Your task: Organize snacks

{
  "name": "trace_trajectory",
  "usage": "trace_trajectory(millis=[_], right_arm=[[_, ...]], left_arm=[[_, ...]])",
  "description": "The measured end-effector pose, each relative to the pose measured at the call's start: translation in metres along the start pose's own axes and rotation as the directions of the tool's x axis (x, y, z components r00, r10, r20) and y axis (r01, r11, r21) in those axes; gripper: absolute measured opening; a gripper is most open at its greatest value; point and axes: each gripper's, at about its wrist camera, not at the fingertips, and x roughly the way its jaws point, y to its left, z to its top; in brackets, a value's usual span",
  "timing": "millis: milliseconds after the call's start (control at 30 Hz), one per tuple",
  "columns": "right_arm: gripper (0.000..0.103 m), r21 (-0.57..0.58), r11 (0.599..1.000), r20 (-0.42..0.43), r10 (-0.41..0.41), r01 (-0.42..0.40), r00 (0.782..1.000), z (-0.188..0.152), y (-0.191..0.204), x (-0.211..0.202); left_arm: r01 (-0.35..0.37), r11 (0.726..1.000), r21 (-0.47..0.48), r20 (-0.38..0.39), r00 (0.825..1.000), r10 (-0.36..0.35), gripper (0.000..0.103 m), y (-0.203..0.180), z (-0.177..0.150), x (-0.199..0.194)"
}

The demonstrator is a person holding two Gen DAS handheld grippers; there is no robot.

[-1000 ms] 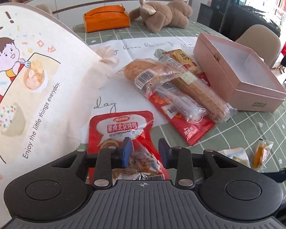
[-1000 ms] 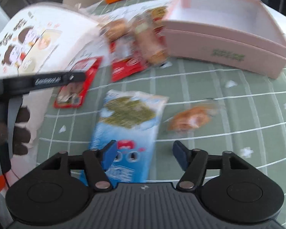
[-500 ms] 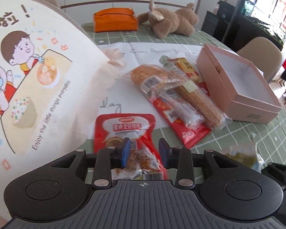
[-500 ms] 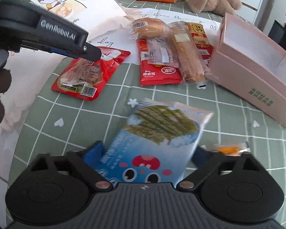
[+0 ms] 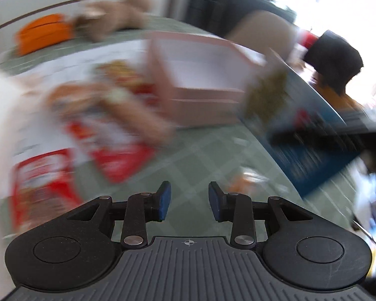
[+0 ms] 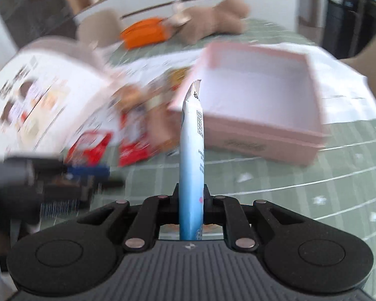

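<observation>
My right gripper (image 6: 191,195) has its jaws closing on a blue seaweed snack packet (image 6: 191,150), and the pads press its sides. The packet stands edge-on above the green tablecloth, in front of the open pink box (image 6: 250,138). In the left wrist view the same packet (image 5: 300,125) hangs tilted at the right, beside the pink box (image 5: 200,100). My left gripper (image 5: 189,200) is open over bare tablecloth with nothing between its fingers. A red snack packet (image 5: 37,175) lies to its left. Both views are blurred by motion.
A pile of wrapped snacks (image 5: 107,105) lies left of the box, and a small orange snack (image 5: 248,178) sits near my left fingers. A printed paper bag (image 6: 37,87) stands at the left. An orange pouch (image 5: 42,35) and a plush toy (image 5: 112,20) lie at the back.
My right gripper shut on the blue packet and lifted it off the table, so it now stands edge-on. My left gripper swung right, away from the red packet.
</observation>
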Motion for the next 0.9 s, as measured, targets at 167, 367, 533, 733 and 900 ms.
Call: trace_trajectory(millis=[167,367,533,733,900], right_arm=[[0.012,-0.007,0.997,-0.005,-0.073,0.073,0.997,0.002,-0.029,-0.009],[0.013,-0.035,0.999,-0.033,0.031,-0.032,0.999,-0.011,-0.055,-0.007],[0.031,0.019,0.972,-0.128,0.235,-0.234,0.964,-0.031,-0.089,0.006],[0.051,-0.215,0.975,-0.081,0.039,-0.056,0.996,-0.050,-0.103,0.012],[0.072,-0.043,0.985,-0.124,0.162,-0.169,0.979,-0.050,-0.115,0.018]], left_arm=[[-0.021,0.982,0.187,-0.037,0.999,0.029,0.039,-0.056,0.001,0.035],[-0.106,0.987,0.121,-0.056,0.992,0.114,0.022,-0.080,-0.001,0.048],[-0.252,0.966,-0.066,-0.051,0.967,0.249,0.021,-0.071,-0.010,0.038],[-0.312,0.938,-0.153,-0.063,0.950,0.306,0.021,-0.077,-0.012,0.035],[-0.408,0.897,-0.171,-0.088,0.913,0.399,0.021,-0.079,-0.017,0.034]])
